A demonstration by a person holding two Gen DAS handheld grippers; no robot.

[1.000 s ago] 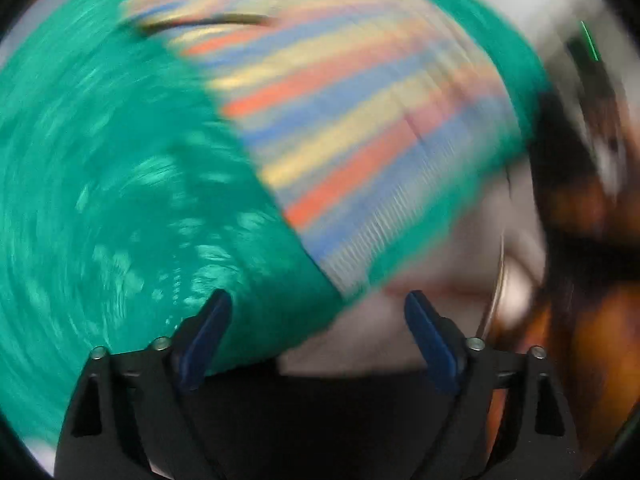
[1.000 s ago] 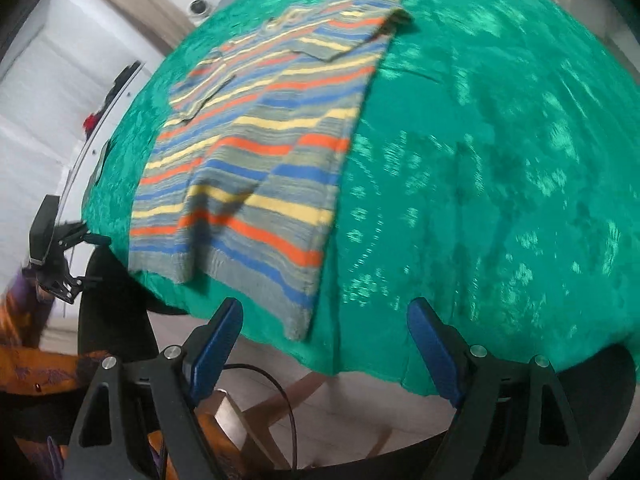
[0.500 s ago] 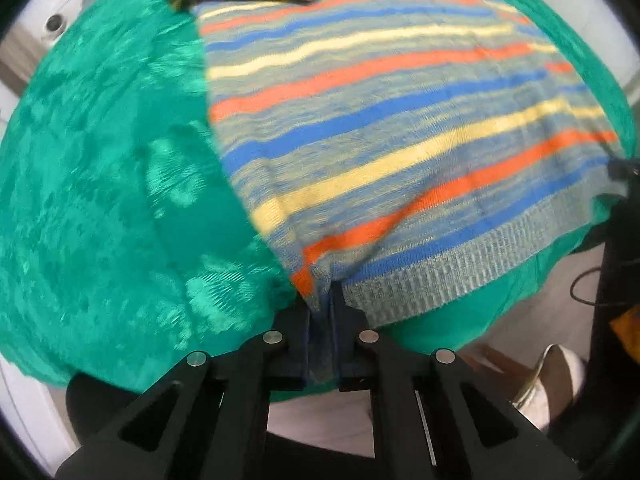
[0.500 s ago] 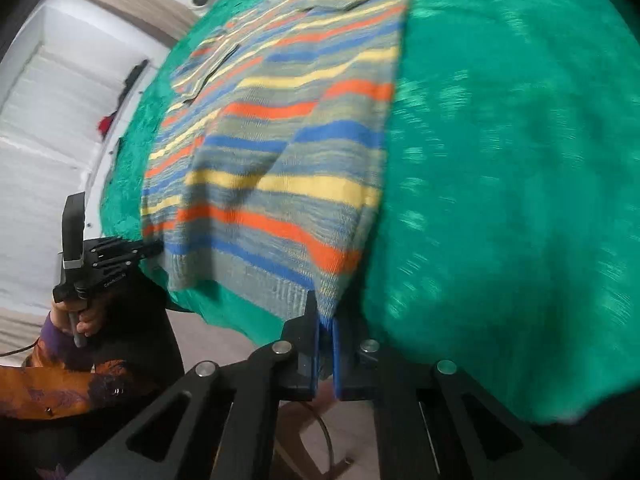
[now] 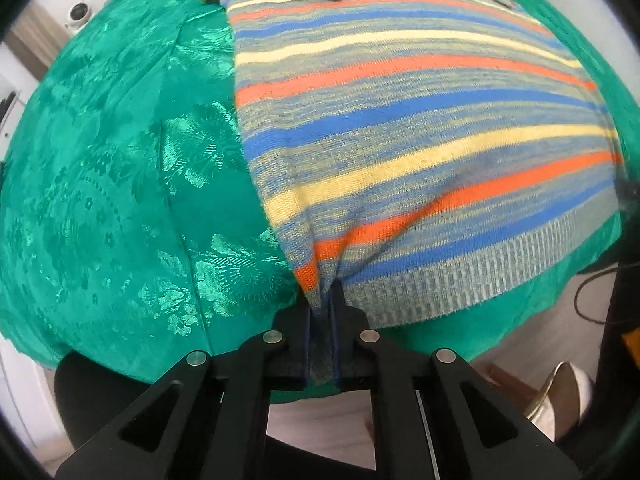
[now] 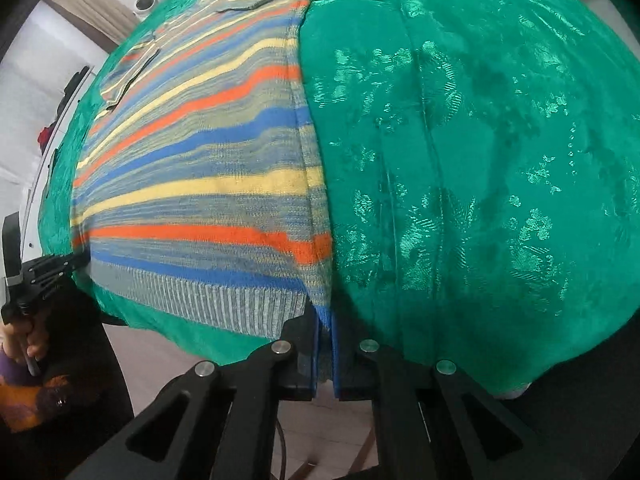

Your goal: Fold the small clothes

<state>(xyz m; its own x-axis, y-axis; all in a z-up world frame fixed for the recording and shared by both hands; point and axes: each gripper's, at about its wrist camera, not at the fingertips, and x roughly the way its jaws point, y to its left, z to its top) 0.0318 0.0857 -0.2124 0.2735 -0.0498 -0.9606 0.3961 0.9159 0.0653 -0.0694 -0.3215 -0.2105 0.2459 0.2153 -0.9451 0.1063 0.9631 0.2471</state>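
— What has moved since the earlier frames?

— Both grippers. A second ago each stood wide apart, short of the cloth; half a second ago they had closed on the hem, and they remain so. The left gripper (image 5: pixel 322 312) is clamped on the near left hem corner of the striped sweater (image 5: pixel 420 128), knit bunched up between its jaws. The sweater's position on the green tablecloth (image 5: pixel 112 168) is unchanged.

— And to the right of that corner?

— The ribbed hem (image 5: pixel 460 276) runs along the tablecloth's near edge to the other corner, where the right gripper (image 6: pixel 325 332) is pinched shut on the fabric. Seen from the right wrist, the sweater (image 6: pixel 208 160) lies flat left of that grip, sleeves folded in at the far end; bare tablecloth (image 6: pixel 480 160) extends to the right.

— Anything else?

— The left gripper (image 6: pixel 76 261) shows at the sweater's far hem corner, with the hand (image 6: pixel 22 336) on its handle.
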